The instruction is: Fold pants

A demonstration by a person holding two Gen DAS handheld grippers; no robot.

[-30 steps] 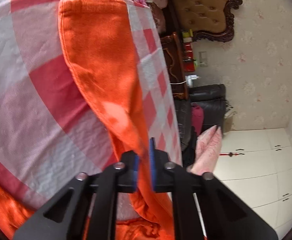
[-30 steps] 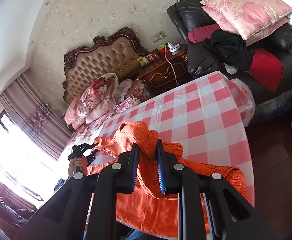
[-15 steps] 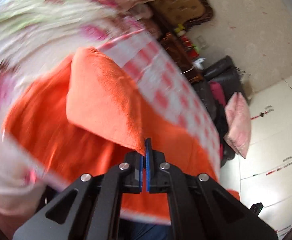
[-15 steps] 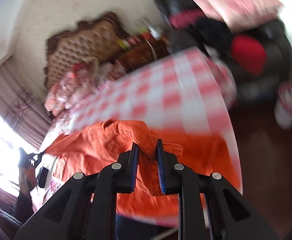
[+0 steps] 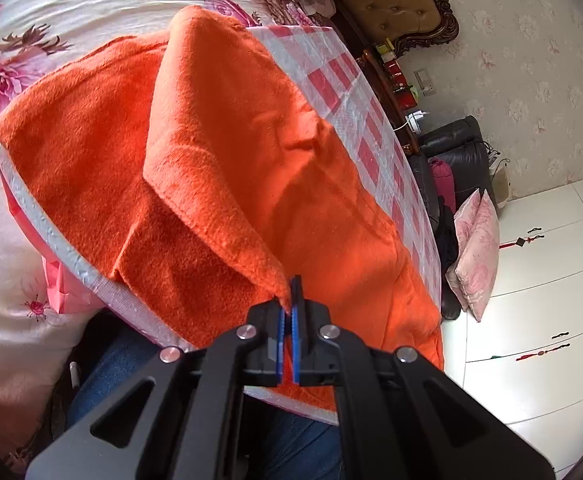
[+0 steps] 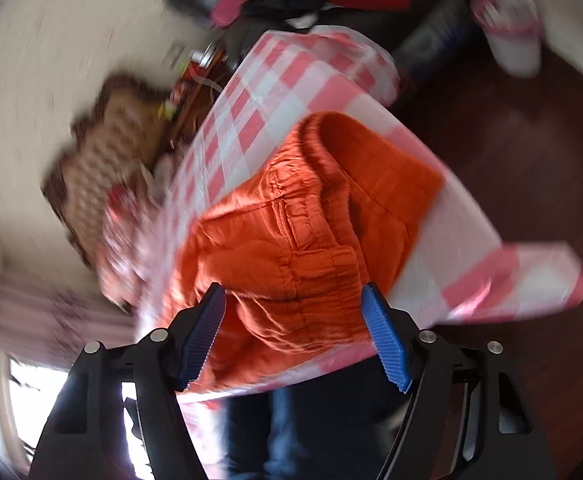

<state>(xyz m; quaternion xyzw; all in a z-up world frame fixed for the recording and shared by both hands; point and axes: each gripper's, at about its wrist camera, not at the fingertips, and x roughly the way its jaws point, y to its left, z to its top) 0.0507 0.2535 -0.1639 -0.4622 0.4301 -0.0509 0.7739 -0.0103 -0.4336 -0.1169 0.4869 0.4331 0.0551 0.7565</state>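
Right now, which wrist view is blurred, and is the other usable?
Right wrist view: heavy motion blur on the room and checked cloth; the pants still read. The right gripper is sharp, jaws opening, clear of the fabric. Left wrist view: sharp, fisheye-bent at the edges; left gripper shut on a pants corner.

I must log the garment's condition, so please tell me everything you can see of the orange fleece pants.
The orange fleece pants look soft and fuzzy, with a gathered elastic waistband and stitched seams. They lie partly folded on the pink-and-white checked tablecloth, one layer over another. The left gripper pinches a hemmed corner, lifting it. The right gripper is opening, its blue pads clear of the fabric lying between them.
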